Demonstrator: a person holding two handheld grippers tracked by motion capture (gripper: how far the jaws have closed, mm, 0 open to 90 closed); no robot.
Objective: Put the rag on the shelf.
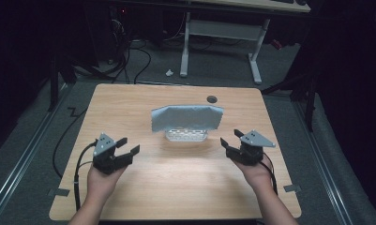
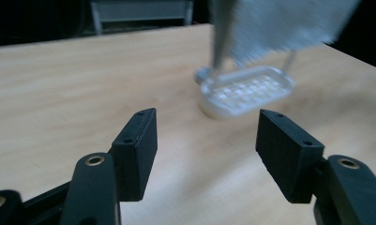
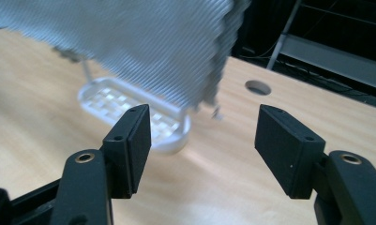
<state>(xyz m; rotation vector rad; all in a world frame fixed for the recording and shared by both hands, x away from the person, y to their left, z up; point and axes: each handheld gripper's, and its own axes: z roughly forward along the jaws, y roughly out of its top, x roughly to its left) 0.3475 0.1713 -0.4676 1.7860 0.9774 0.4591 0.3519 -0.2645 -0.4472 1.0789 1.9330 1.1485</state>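
Note:
A grey-blue cloth hangs over a small rack that stands on a white oval base at the middle of the wooden table. In the left gripper view the base lies ahead and to the right, with the cloth above it. From the right gripper view the cloth drapes over the base. My left gripper rests open to the left of the rack, empty. My right gripper is open to the rack's right, also empty.
A round cable hole sits near the table's far edge, also seen as a hole in the right gripper view. Behind the table stands a white desk frame on a floor with cables. Bare wood lies in front of the rack.

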